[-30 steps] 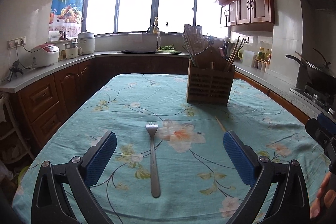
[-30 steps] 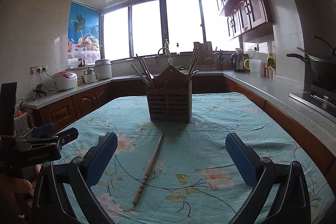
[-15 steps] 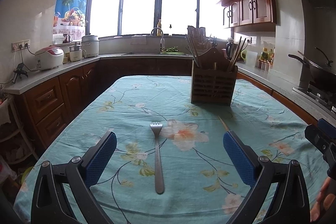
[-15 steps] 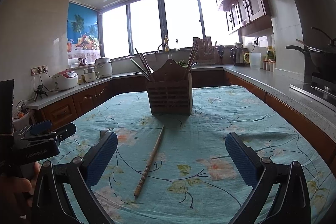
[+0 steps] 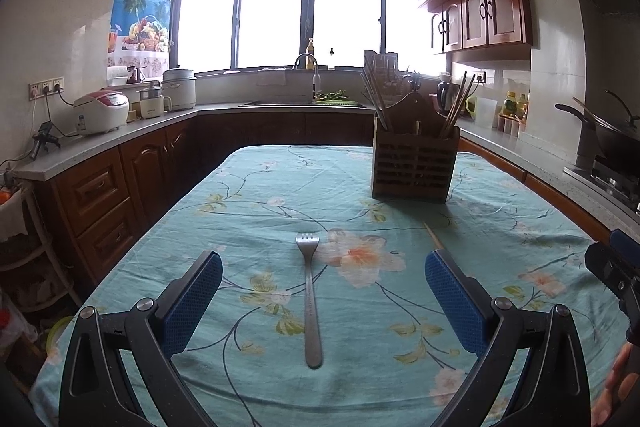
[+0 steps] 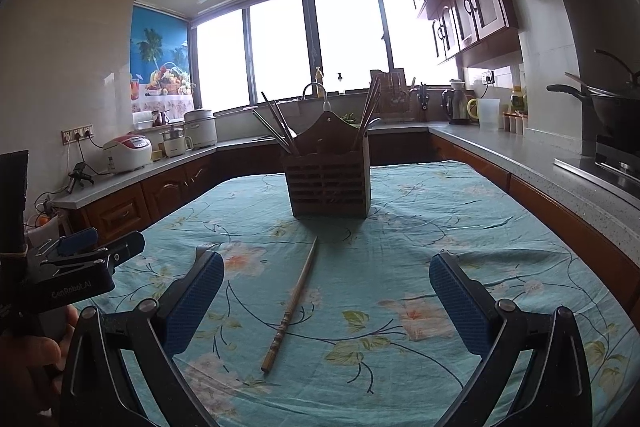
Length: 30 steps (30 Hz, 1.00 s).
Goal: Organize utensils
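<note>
The fork [image 5: 309, 301] is dull brushed metal. The chopstick [image 6: 291, 307] looks like matt wood (ribbed near its thick end). The slatted holder [image 6: 327, 187] is dark wood. The tablecloth [image 5: 260, 211] is creased matt cloth; the finger pads [image 5: 193, 303] are textured blue rubber.

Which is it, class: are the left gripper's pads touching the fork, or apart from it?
Apart. The left wrist view shows the left gripper open, with tablecloth visible between each blue pad and the fork lying flat.
</note>
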{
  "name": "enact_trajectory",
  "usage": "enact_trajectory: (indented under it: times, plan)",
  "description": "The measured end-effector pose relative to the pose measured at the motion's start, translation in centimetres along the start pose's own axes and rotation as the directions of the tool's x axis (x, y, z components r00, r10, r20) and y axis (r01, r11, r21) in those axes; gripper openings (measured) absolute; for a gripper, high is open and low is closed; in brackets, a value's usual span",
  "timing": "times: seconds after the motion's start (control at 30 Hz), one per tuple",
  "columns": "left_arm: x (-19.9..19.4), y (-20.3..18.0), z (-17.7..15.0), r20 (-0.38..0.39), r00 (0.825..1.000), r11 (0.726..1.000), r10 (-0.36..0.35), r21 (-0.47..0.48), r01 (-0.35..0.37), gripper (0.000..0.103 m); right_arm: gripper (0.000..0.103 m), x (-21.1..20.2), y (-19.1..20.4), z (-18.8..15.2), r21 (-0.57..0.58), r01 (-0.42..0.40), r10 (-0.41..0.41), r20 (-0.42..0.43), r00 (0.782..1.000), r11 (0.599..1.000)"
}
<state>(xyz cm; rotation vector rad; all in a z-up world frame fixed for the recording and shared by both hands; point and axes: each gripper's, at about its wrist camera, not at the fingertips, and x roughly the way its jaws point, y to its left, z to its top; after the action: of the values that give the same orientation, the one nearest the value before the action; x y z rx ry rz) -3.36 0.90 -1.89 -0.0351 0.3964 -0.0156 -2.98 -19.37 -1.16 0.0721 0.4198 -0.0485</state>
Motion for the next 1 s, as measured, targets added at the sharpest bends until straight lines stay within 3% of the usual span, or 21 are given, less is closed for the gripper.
enact_trajectory:
  times: [1.0]
  plan:
    - [-0.15, -0.57, -0.15, 0.009, 1.0, 0.999, -0.009, 0.034, 0.009, 0.102, 0.103, 0.46, 0.13, -0.08, 0.002, -0.01, 0.01, -0.004, 1.0, 1.0]
